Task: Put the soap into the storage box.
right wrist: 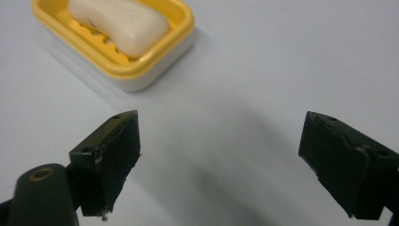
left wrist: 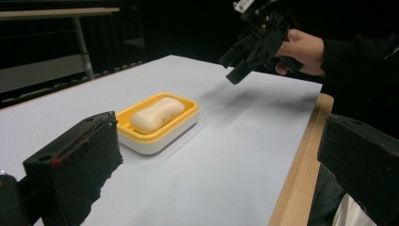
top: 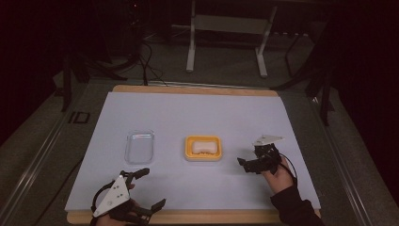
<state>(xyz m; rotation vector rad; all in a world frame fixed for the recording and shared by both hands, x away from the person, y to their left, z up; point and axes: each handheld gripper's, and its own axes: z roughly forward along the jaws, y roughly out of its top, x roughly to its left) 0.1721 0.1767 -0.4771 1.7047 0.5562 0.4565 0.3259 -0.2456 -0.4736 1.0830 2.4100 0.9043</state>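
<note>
Judging soap bar: light, stiff, likely slick. Sits in yellow soap dish mid-bench. We'd pinch across its long sides. Right hand-held gripper nearest, jaws spread, empty; left hand-held gripper likewise spread, empty.

Black two-finger grippers, grey three-cornered top plates, looping black cables; dark sleeve.
</note>
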